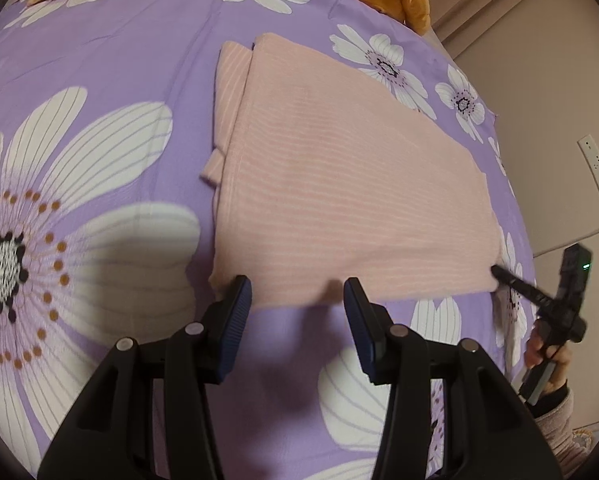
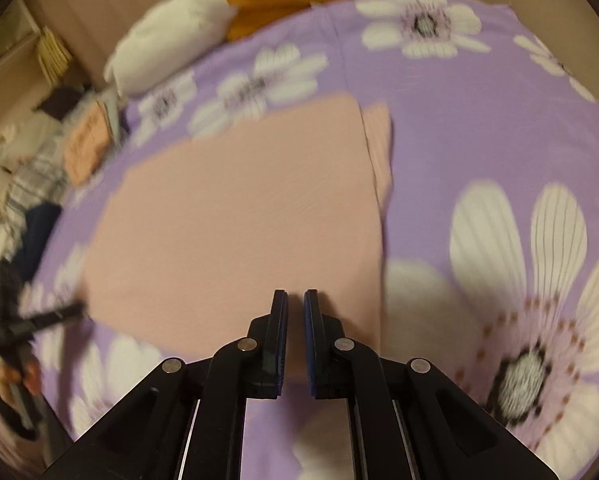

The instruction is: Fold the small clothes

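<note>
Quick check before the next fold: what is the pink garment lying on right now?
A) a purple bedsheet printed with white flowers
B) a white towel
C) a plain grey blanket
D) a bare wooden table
A: in both wrist views the pink garment lies flat on the purple bedsheet, whose large white flowers show all around it.

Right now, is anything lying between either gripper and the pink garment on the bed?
Nothing visible. The left gripper hangs open right at the near edge of the folded pink garment, only purple floral bedsheet beneath. The right gripper, jaws nearly together, is at the garment's near edge too. The orange cloth and other clothes lie far off.
</note>
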`<move>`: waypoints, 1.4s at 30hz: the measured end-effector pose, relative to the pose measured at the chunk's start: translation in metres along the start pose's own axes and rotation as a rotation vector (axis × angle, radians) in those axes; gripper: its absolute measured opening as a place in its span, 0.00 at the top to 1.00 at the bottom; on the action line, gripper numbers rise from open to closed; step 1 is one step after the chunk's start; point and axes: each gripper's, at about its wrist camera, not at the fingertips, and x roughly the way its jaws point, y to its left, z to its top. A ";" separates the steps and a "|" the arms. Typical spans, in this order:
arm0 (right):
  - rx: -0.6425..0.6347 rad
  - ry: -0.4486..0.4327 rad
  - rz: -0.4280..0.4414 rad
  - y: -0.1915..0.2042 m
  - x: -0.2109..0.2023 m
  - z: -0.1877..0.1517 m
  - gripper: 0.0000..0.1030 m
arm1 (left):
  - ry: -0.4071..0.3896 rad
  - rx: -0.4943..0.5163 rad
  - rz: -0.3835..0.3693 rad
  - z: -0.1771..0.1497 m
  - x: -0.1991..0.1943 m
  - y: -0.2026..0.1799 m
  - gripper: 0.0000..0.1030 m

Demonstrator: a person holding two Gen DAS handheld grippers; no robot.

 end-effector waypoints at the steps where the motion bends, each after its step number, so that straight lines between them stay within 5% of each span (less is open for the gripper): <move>1: 0.008 0.023 -0.007 -0.004 0.004 -0.005 0.95 | 0.004 -0.003 0.000 -0.003 -0.002 0.001 0.54; 8: 0.061 0.034 0.038 -0.019 -0.022 -0.020 0.94 | -0.034 -0.081 -0.048 -0.023 -0.030 0.019 0.40; 10: 0.061 0.022 0.051 -0.015 -0.029 -0.023 0.88 | -0.052 -0.129 -0.070 -0.022 -0.034 0.030 0.37; 13: 0.071 0.003 0.089 -0.007 -0.033 -0.021 0.63 | -0.070 -0.203 -0.098 -0.014 -0.033 0.042 0.32; 20: 0.077 0.007 0.185 0.018 -0.016 -0.012 0.62 | -0.104 -0.342 -0.232 0.017 -0.008 0.062 0.30; 42: -0.016 0.015 0.299 0.077 0.034 0.037 0.62 | -0.088 -0.241 -0.262 0.100 0.047 0.035 0.23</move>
